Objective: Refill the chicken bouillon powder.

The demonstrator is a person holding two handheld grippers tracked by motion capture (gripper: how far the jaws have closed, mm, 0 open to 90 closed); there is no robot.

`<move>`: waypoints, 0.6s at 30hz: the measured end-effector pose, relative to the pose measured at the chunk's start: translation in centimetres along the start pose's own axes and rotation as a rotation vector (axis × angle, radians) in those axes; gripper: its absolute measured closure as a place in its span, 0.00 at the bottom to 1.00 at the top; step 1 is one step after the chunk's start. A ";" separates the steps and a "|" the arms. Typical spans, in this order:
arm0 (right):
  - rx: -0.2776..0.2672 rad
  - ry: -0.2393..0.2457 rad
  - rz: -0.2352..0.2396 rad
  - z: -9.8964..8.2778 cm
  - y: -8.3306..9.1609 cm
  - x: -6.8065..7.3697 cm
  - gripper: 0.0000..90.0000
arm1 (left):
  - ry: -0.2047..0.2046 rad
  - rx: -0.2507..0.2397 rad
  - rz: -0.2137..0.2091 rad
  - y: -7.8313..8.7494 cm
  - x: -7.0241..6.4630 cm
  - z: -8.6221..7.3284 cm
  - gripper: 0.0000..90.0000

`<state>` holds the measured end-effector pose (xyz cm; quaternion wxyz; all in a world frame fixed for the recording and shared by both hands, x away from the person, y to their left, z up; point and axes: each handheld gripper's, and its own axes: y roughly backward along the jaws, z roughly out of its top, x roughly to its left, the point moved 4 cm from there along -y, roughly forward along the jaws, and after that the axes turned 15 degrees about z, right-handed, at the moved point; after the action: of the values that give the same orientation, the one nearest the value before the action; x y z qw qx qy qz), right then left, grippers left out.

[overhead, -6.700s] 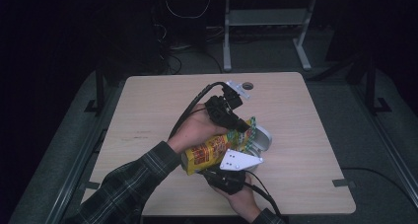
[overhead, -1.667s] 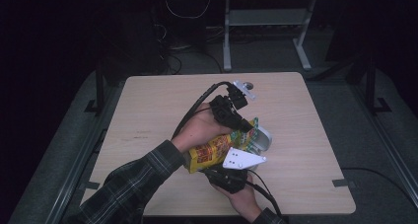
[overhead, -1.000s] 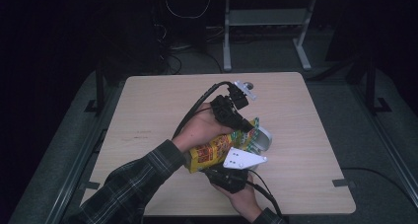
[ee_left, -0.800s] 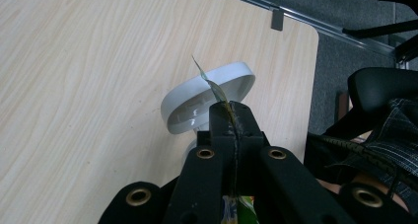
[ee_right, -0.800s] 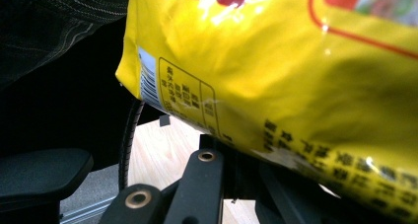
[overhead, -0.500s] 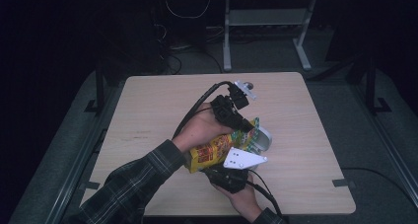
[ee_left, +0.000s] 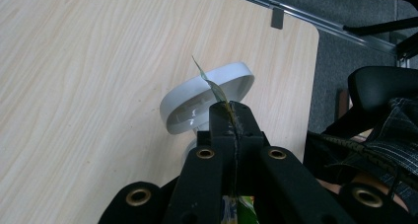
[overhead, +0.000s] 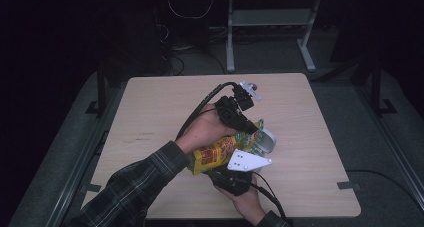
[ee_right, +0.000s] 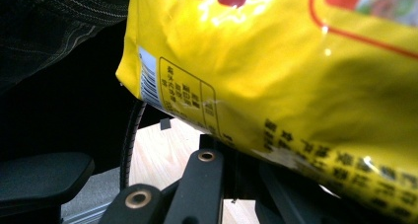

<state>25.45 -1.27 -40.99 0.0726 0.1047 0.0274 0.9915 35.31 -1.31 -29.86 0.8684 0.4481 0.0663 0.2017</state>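
- The left gripper (ee_left: 231, 116) has its two black jaws pressed together on the thin top edge of the snack bag (overhead: 216, 154); in the left gripper view a sliver of green-and-yellow film (ee_left: 213, 86) sticks up out of the closed tips.
- Just beyond those tips, in that same view, stands a white bowl (ee_left: 207, 98), tilted, with the film crossing in front of its rim.
- The right gripper (ee_right: 231, 150) meets the bag from below: its jaws are together on the bag's lower seam, where the yellow printed side (ee_right: 276, 66) hangs over them in the right gripper view.
- From the high view, the bag lies slanted between the two hands near the table's (overhead: 150, 117) near-right part, its yellow end towards the person and its green end up against the bowl (overhead: 267, 142).
- The left hand (overhead: 202, 132) sits on the far side of the bag, wrapped over its gripper's body, knuckles up, the tool pointing down and to the right at the bag's top.
- The left forearm in a plaid sleeve (overhead: 135, 184) runs in from the lower left, crossing diagonally towards the bag.
- The right hand (overhead: 245, 199) is on the near side of the bag, palm up under its gripper, whose grey three-cornered plate (overhead: 247, 160) lies against the bag.
- A black cable (overhead: 200, 107) loops from the left gripper, away from the bag and back over the wrist.
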 end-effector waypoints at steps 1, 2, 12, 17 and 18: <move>0.000 0.000 0.000 0.0 0.0 0.0 1.00 | 0.001 0.000 0.000 0.0 0.0 0.0 1.00; 0.000 0.001 0.000 0.0 0.0 0.0 1.00 | 0.001 0.001 0.000 0.0 0.0 0.0 1.00; -0.003 0.001 -0.002 0.1 0.1 0.0 1.00 | 0.000 0.002 0.000 0.0 0.0 0.1 1.00; -0.004 0.002 -0.004 0.1 0.1 0.0 1.00 | 0.001 -0.002 -0.001 0.0 0.0 0.1 1.00; -0.004 0.002 -0.004 0.1 0.1 0.0 1.00 | 0.001 -0.002 -0.002 0.0 0.0 0.1 1.00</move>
<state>25.42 -1.37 -40.87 0.0750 0.1035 0.0256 0.9915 35.32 -1.38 -29.78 0.8689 0.4472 0.0668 0.2012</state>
